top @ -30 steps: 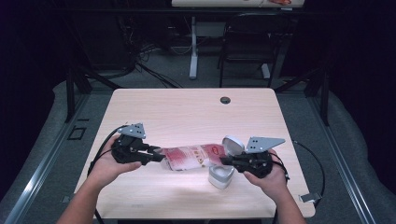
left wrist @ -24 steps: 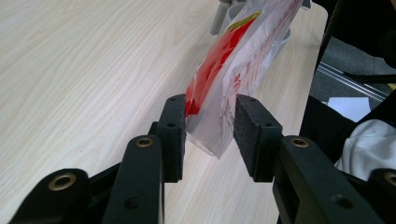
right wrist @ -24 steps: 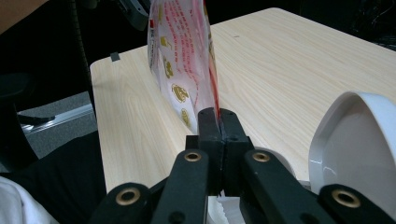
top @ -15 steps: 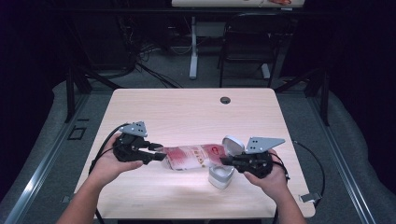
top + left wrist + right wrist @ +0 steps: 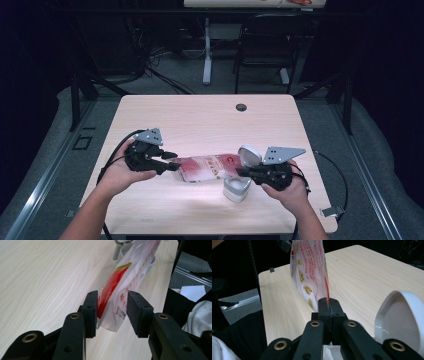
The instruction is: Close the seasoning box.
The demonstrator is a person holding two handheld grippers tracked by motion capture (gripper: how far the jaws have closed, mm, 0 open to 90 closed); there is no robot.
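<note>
Right tongs (image 5: 329,305) pinch one end of a red-printed packet (image 5: 205,167) shut, holding it off the surface (image 5: 200,120); left tongs (image 5: 112,313), jaws just opened, straddle the other end ungripped.

Overhead light is falling on the pale wooden tabletop (image 5: 200,120) in the high view, while the surrounding floor and walls are sinking into near black. Soft shadows are pooling under the hands and the glossy red-and-white plastic pouch (image 5: 205,167). The high view is looking soft and slightly grainy. In the left gripper view the near black jaws are blurring, and glare is washing the wood at top left. In the right gripper view the curved white plastic lid (image 5: 399,315) is blowing out bright and the background is going dark.
</note>
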